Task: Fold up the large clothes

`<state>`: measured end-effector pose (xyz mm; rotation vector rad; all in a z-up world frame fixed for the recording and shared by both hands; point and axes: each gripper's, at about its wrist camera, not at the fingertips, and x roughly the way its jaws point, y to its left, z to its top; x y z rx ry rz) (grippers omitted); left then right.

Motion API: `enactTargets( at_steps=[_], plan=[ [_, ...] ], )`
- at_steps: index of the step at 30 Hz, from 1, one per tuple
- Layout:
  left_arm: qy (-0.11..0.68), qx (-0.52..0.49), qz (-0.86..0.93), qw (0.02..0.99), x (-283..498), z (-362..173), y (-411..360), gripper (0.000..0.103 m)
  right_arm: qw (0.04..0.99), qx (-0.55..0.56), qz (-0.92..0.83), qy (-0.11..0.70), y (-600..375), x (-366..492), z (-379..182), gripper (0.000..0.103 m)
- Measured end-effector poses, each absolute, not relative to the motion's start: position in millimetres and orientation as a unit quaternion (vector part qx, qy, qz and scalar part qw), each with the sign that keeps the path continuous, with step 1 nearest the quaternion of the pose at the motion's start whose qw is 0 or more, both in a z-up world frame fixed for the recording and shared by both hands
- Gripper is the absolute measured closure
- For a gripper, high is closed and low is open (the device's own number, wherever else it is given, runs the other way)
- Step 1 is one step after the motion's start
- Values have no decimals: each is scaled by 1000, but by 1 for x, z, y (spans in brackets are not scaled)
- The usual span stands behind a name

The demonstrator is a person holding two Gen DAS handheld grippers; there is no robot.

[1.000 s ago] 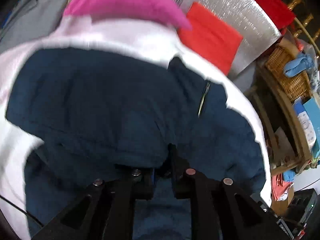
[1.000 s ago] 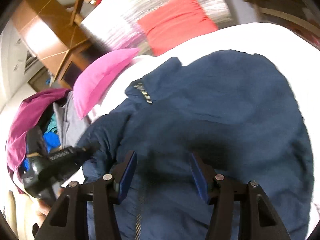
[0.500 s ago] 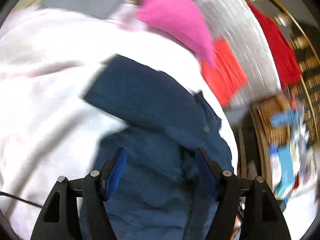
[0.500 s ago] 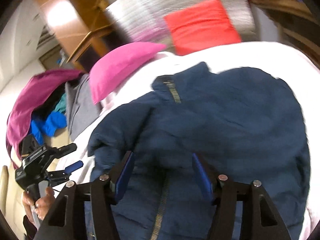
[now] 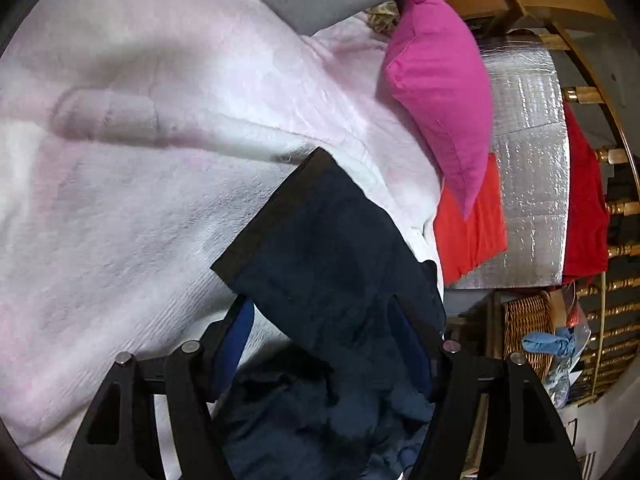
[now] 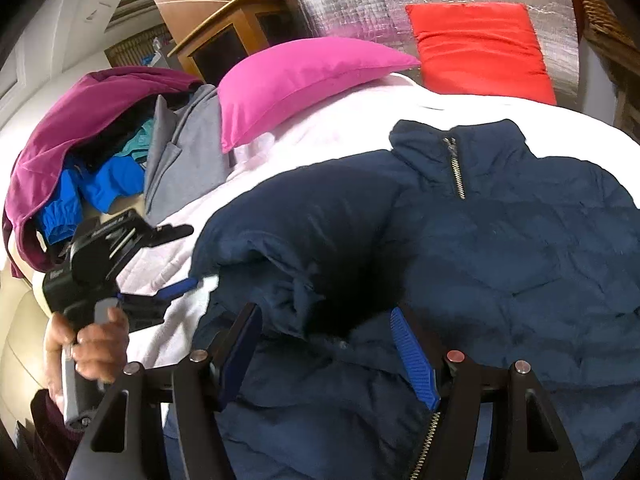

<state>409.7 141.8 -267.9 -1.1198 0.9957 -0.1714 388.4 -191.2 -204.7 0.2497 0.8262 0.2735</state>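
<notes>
Your left claw (image 5: 320, 344) is spread after closing a little, the navy jacket's (image 6: 500, 248) sleeve (image 5: 320, 240) lying loose between its fingers. Your right claw (image 6: 328, 344) has been widening, spread above the jacket's front, gripping nothing.

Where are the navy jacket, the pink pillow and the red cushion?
navy jacket (image 6: 500, 248): right wrist view, quilted chest panel.
pink pillow (image 6: 304, 76): right wrist view, middle of its upper face.
red cushion (image 6: 480, 48): right wrist view, centre of its front.
</notes>
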Motion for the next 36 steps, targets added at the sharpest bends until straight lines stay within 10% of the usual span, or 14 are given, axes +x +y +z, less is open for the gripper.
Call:
enactTargets(
  at_steps=[2, 7, 21, 25, 29, 36],
  plan=[
    [455, -510, -74, 726, 415, -274, 139, 64, 899, 129, 128, 399, -199, 386, -209, 32],
    [430, -489, -61, 756, 415, -263, 133, 87, 898, 155, 115, 395, -224, 381, -214, 32],
    [366, -269, -244, 856, 384, -160, -25, 90, 904, 238, 40, 352, -332, 345, -215, 32],
    [425, -186, -304, 832, 373, -174, -95, 79, 901, 263, 20, 344, -360, 332, -218, 32],
    [471, -132, -310, 815, 367, -188, -124, 32, 899, 275, 6, 342, -380, 320, -218, 32],
    [457, -211, -352, 789, 380, -165, -59, 28, 903, 266, 1, 337, -391, 312, -211, 32]
  ],
)
